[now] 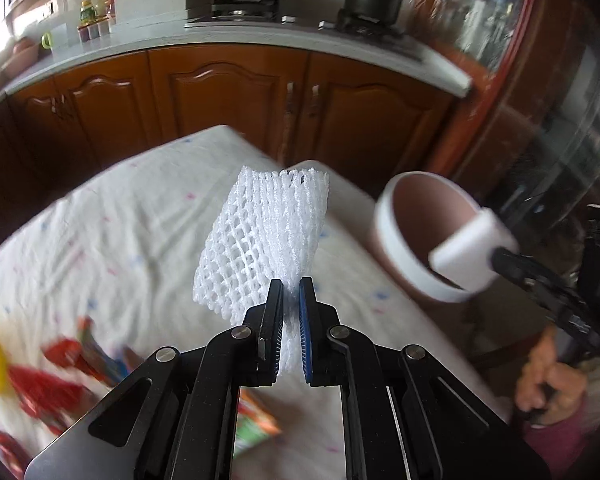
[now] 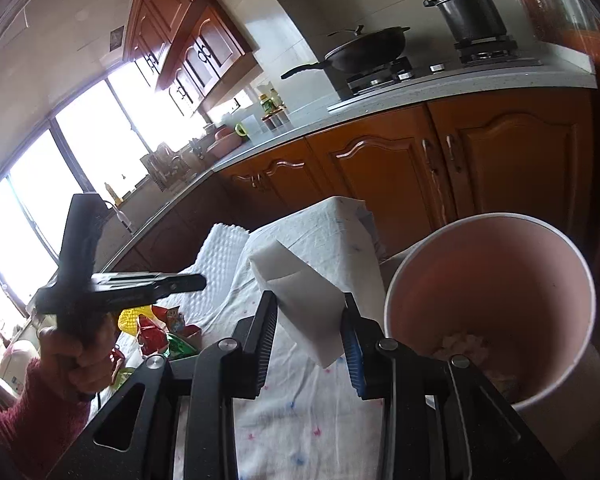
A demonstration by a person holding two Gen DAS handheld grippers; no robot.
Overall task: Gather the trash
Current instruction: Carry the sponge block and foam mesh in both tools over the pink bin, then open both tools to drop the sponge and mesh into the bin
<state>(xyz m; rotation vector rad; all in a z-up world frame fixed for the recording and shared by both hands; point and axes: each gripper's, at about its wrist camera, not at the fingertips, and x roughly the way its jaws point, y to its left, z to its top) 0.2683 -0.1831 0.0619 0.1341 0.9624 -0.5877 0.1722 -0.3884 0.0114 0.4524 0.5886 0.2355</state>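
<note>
The left gripper [image 1: 290, 286] is pinching the white foam net [image 1: 262, 240] at its lower edge, jaws squeezed together on it, so the net is standing up in the middle of the left wrist frame, above the table cloth [image 1: 100, 216]. The right gripper [image 2: 310, 308] is holding a white foam block [image 2: 304, 300] between wider-set jaws, clamped on its two sides. The pink bin [image 2: 496, 280] is filling the right side of the right wrist frame, just beside the block (some scraps are lying at its bottom), probably because both pieces are going there. Red and green wrappers [image 2: 160, 332] are waiting at the lower left, on the cloth, not yet collected.
</note>
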